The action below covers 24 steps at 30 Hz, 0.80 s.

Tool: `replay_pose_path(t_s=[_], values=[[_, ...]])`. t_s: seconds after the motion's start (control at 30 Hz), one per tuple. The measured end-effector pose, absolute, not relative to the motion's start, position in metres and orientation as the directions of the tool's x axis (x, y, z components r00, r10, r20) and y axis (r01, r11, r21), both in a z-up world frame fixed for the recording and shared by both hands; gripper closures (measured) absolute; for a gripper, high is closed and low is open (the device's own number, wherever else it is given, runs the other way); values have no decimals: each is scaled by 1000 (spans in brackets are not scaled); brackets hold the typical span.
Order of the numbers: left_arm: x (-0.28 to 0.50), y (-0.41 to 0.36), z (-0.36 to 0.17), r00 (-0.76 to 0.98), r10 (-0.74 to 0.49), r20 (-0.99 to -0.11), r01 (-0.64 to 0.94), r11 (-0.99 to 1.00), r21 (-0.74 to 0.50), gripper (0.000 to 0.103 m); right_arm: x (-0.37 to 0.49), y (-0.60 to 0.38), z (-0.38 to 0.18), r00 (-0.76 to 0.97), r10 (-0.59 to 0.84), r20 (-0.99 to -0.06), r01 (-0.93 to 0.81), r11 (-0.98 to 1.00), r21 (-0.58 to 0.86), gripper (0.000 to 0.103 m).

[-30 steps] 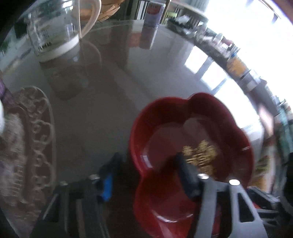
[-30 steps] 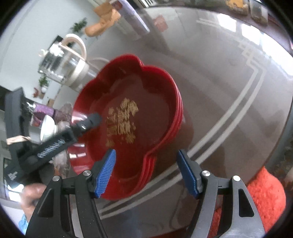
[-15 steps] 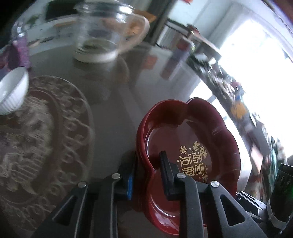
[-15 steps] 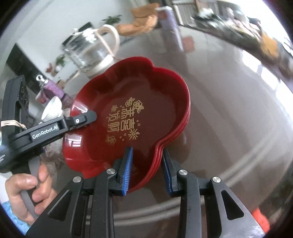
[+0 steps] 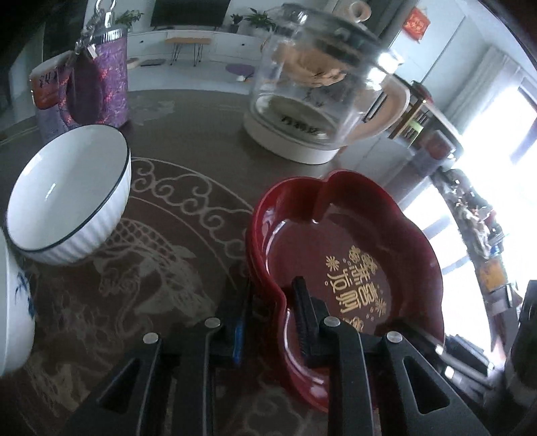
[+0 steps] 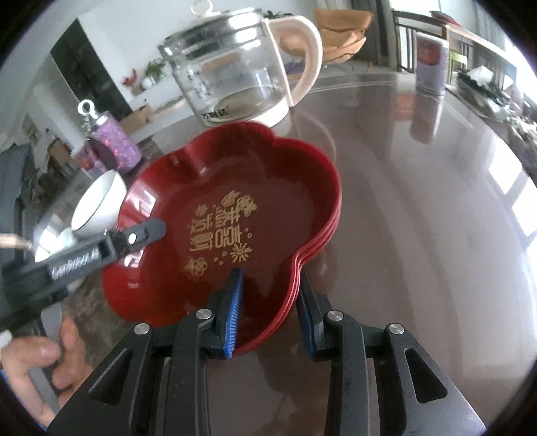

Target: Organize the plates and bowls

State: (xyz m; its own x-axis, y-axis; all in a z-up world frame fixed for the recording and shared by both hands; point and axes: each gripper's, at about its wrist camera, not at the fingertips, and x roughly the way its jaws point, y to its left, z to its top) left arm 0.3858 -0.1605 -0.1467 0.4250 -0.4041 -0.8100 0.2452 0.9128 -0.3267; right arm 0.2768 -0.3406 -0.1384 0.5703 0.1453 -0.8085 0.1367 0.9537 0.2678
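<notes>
Glossy brown table (image 6: 419, 208), bright blown-out windows (image 5: 496, 141) at right, white low cabinet (image 5: 188, 40) and dark TV (image 5: 189, 11) along far wall.

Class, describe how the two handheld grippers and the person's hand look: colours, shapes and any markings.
Both grippers, left and right, are black frames with triangular cut-outs and silver rivets; the fingers carry ribbed blue pads. White lettering, too blurred to read, runs along the left gripper's side. The bare hand shows a blue sleeve edge.
</notes>
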Motion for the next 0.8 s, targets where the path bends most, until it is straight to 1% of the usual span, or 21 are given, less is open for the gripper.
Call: replay_pose_path(t_s=[0.03,0.1,0.17,0.2,0.23,0.27,0.3,0.37,0.4,0.43,0.5,0.63,0.67,0.73,0.8], values=[[387,-161,-149,427,-397,-813,248,916,-317,80,282,-342,-141,569,144,-810,142,953,269,76],[388,-163,-149,446,-384,-808,264,920,-291,79,288,-344,-142,575,140,-806,141,954,266,76],[389,-165,-149,449,-375,-811,267,923,-279,79,288,-343,-138,579,141,-803,137,954,266,71],[386,-166,-148,450,-368,-814,267,925,-270,79,286,-344,-134,588,142,-796,134,954,269,65],[381,-166,-147,451,-360,-817,265,928,-262,78,279,-345,-130,601,143,-786,132,953,274,47],[379,-165,-145,453,-354,-818,260,930,-259,77,274,-346,-124,617,139,-775,133,952,276,37],[374,-162,-142,456,-360,-814,258,929,-267,74,265,-348,-114,641,122,-758,135,954,268,37],[361,-153,-132,486,-352,-800,244,933,-263,64,248,-349,-100,671,99,-735,139,957,256,37],[352,-146,-126,509,-344,-789,235,938,-256,49,240,-350,-94,686,88,-723,143,957,252,37],[343,-141,-121,531,-338,-777,229,940,-253,29,229,-350,-89,701,75,-709,150,957,249,35],[320,-129,-109,582,-325,-746,221,945,-240,16,202,-348,-80,729,61,-682,162,953,257,33],[275,-119,-97,597,-339,-727,264,939,-221,14,154,-338,-82,751,75,-656,168,939,300,33],[262,-118,-96,601,-339,-724,278,938,-209,13,143,-333,-85,753,75,-653,172,937,305,33],[234,-116,-99,607,-324,-725,301,939,-168,9,121,-325,-92,755,71,-652,182,932,313,33],[206,-113,-104,613,-303,-730,309,942,-132,8,101,-317,-101,754,62,-654,201,926,320,33]])
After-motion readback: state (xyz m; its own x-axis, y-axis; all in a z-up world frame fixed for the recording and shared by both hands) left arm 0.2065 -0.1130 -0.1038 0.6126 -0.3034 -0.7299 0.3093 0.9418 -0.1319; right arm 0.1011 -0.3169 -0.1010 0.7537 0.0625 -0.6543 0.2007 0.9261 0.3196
